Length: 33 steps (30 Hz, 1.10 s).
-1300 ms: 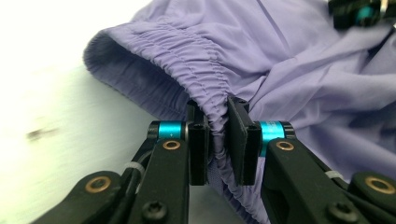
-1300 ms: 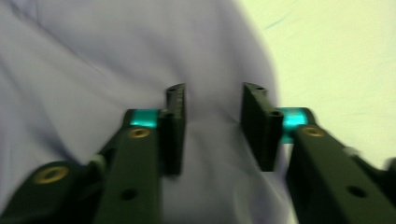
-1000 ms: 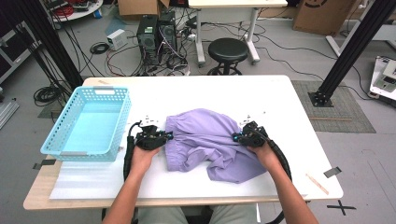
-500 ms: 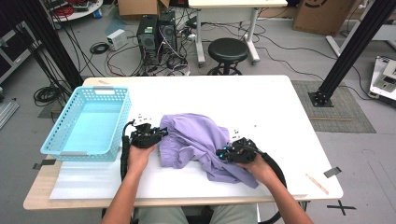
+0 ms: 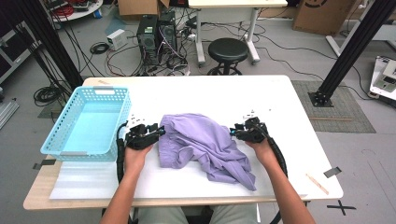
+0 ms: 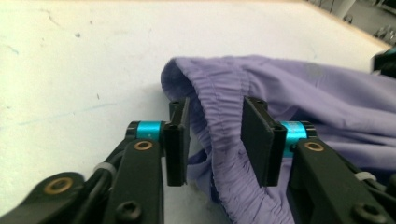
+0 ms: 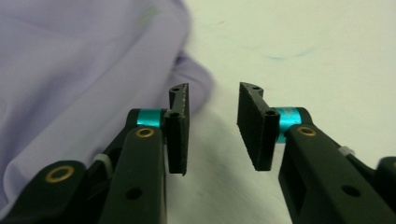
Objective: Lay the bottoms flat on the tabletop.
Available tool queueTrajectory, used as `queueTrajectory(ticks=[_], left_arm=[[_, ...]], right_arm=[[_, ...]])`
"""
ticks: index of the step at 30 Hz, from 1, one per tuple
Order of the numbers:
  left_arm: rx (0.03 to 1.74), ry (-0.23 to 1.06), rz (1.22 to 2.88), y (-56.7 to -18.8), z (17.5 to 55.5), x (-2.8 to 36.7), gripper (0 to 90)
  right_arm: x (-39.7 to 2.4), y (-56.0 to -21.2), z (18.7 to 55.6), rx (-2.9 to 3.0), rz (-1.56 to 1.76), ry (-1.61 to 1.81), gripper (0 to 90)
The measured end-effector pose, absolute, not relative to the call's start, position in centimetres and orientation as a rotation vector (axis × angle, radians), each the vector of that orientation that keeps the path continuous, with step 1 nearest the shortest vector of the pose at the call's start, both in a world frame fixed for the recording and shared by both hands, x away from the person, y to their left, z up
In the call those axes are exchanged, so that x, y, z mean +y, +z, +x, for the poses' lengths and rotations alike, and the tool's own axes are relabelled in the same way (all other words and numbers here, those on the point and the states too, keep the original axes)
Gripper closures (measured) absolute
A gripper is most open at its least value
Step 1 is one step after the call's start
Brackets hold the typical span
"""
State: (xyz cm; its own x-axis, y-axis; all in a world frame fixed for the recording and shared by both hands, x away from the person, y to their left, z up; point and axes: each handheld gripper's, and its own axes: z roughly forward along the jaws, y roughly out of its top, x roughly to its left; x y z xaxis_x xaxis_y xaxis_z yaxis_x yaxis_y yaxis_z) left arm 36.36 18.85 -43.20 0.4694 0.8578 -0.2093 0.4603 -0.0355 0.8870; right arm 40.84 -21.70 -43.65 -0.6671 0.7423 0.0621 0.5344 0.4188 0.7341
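A: High view: the purple shorts (image 5: 205,147) lie crumpled mid-table, the left gripper (image 5: 159,132) at their nine o'clock, the right gripper (image 5: 233,133) at three.

B: Left gripper view: jaws just opening, elastic waistband (image 6: 215,126) loose between them. Right gripper view: the jaws just opened apart over the bare white table (image 7: 289,56), cloth at ten o'clock

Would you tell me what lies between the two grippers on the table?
The crumpled purple garment lies between the left gripper and the right gripper, as the high view shows.
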Motion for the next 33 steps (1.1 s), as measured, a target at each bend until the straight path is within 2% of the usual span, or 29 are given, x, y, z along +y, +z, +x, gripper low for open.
queueTrajectory(ticks=[4,6,7,9,10,15,25,33], left_arm=[[1.144,0.476,1.659,-43.1,36.3,19.0,56.9],[1.14,0.469,1.657,-43.2,36.3,19.0,56.4],[1.139,0.469,1.659,-43.3,36.3,19.0,56.1],[1.136,0.459,1.668,-43.4,36.3,18.8,55.7],[1.136,0.456,1.673,-43.4,36.3,18.8,55.7],[1.123,0.433,1.692,-43.6,36.3,18.4,54.1],[1.079,0.387,1.749,-43.8,36.2,17.3,50.4],[1.036,0.335,1.831,-44.1,36.2,15.8,47.0]], right_arm=[[-20.1,-44.6,41.1,2.459,1.077,1.067,55.4],[-19.4,-44.8,40.9,2.445,1.043,1.027,55.9],[-19.2,-44.9,40.9,2.448,1.02,1.025,61.7],[-18.9,-44.8,40.7,2.475,0.973,1.026,81.1],[-18.8,-44.7,40.6,2.489,0.944,1.013,87.2],[-19.7,-43.5,39.6,2.384,0.936,0.844,88.1],[-27.2,-42.2,36.8,2.216,1.069,0.747,87.6],[-30.2,-41.7,34.4,2.173,1.151,0.665,87.5]])
